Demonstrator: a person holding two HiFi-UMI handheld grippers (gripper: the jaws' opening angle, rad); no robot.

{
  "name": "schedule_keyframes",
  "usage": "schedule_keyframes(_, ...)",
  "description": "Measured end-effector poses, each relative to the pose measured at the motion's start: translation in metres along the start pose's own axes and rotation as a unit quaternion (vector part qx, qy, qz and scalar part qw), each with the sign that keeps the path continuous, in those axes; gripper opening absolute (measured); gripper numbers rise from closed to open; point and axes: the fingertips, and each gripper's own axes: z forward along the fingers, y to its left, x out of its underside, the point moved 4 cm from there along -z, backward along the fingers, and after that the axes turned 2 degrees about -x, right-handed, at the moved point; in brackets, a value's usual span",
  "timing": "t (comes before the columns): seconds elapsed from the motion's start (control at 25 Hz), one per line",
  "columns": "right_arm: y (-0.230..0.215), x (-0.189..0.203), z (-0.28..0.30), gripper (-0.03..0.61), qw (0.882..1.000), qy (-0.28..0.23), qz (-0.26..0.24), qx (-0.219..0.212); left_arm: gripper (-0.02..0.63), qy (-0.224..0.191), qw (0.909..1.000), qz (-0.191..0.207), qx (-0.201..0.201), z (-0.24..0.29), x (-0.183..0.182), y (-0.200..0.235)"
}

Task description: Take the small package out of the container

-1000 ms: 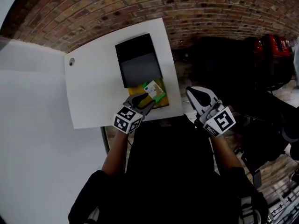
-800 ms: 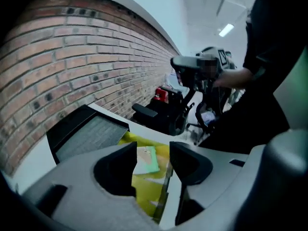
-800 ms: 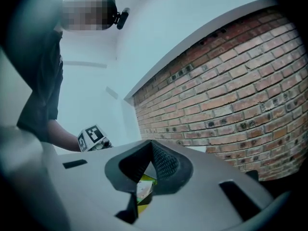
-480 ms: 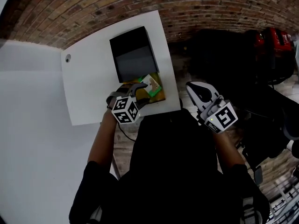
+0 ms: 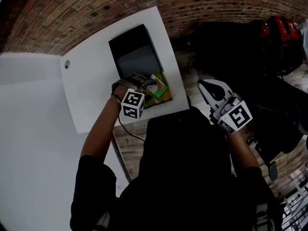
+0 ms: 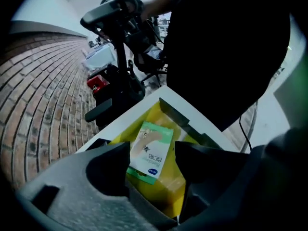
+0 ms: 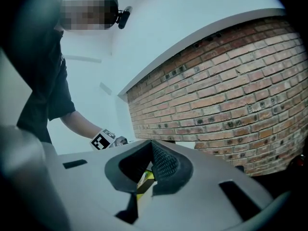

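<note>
On the left gripper point(image 6: 152, 149) the jaws have just been opening and stand spread, the small package point(image 6: 154, 141) between them, untouched, lying in the yellow container point(image 6: 169, 183) — a skewed close could snag the container and drag it off the table point(image 5: 91, 95) edge. The right gripper point(image 7: 144, 184), jaws together and empty, steadies nothing.

the left arm point(image 5: 98, 138) reaches forward with its bare forearm stretched out, and the left gripper point(image 5: 143, 84) tips steeply downward. its jaws have just been opening and stand wide apart, with the small package point(image 6: 150, 150) in the gap between them, pads clear of it. to the right, the right gripper point(image 5: 208, 86) is held about level, jaws drawn together on nothing.
</note>
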Motion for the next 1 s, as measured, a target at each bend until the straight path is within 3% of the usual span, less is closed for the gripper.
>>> schedule_keyframes(0.24,0.004,0.003,0.006,0.006,1.0,0.009,0.004,0.002,0.307,0.024,0.9968,0.069,0.031,0.021,0.01,0.002)
schedule_keyframes(0.68,-0.002,0.008,0.009,0.006,1.0,0.018,0.008,0.004,0.342,0.037,0.9918,0.095,0.077,0.048,0.006,0.005)
schedule_keyframes(1.0,-0.007,0.011,0.009,0.006,1.0,0.021,0.011,0.008,0.35,0.049,0.9896,0.11,0.078,0.058,0.007,0.005)
